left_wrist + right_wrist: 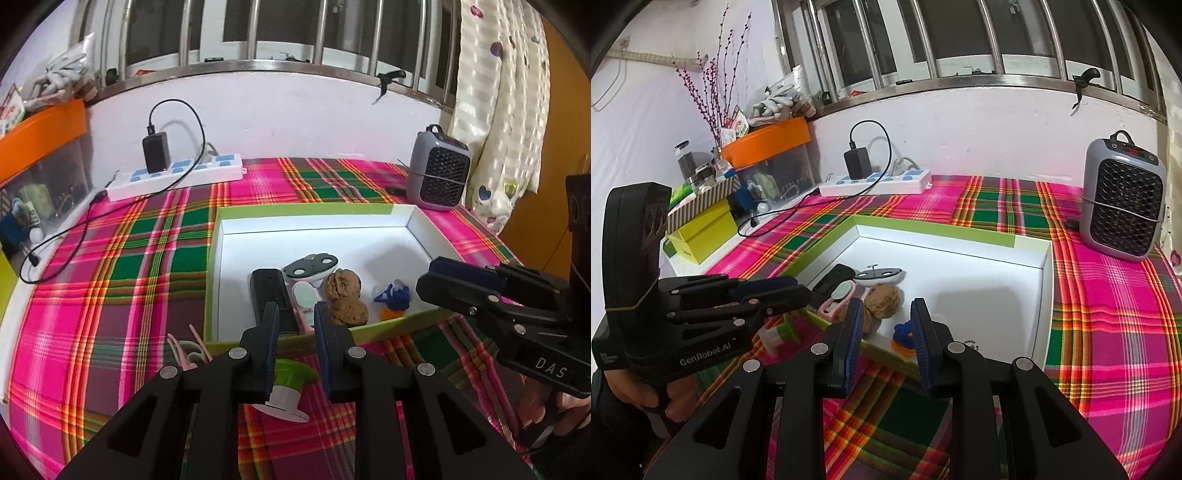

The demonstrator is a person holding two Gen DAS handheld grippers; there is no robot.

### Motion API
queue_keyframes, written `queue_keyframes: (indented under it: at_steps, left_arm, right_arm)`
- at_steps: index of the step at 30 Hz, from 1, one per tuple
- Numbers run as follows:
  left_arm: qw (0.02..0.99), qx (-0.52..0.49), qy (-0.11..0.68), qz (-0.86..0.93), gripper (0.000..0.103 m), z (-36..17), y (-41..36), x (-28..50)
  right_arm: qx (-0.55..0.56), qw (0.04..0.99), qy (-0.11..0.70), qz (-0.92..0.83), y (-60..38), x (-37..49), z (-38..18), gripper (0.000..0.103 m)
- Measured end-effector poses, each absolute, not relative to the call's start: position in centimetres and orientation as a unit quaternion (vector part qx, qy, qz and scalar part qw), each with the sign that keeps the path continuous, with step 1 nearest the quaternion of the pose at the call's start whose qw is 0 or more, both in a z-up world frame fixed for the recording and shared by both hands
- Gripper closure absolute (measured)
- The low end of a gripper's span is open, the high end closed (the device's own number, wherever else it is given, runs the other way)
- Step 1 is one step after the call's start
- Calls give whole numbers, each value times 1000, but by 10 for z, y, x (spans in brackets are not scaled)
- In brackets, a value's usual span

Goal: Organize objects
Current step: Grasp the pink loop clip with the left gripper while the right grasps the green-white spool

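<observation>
Left wrist view: the left hand-held gripper (295, 317) hovers with its jaws narrow and holding nothing, above a green-and-white spool (290, 387) lying on the plaid table (122, 280) just outside the white box (417, 229). Inside the box lie two walnuts (345, 295) and a black remote (271, 295).

Right wrist view: the right hand-held gripper (886, 328) is narrow and empty, near the box's front wall, over a blue-and-orange toy (903, 338).

tablecloth (147, 258): woven plaid cloth | box (402, 210): matt white card | walnuts (343, 282): rough, wrinkled
</observation>
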State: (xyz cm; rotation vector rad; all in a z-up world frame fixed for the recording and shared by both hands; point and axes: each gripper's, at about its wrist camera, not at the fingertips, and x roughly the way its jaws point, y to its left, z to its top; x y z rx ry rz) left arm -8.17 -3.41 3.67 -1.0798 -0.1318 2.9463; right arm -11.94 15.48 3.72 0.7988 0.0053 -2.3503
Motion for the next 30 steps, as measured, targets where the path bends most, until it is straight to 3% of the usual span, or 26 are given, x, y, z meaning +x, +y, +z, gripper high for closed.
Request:
queue_keyframes:
  at_steps: [16,18,20,30]
  left_arm:
    - [-27,-327,-49,943,77,42,-44,-61]
    - [-42,-329,-51,942,77,41,-50,-57]
    - [-55,-330,-56,941,77,43,-59,-54]
    - [-116,-345,-113,924,73,43,-111,-48]
  right_arm:
    - [286,365,31,-885,140,-103,40,75]
    - [284,368,32,-885,139,-103,40,72]
    - [283,371,32,-884,139,-102,40,57]
    - [273,406,56,-870,127,-91,42,55]
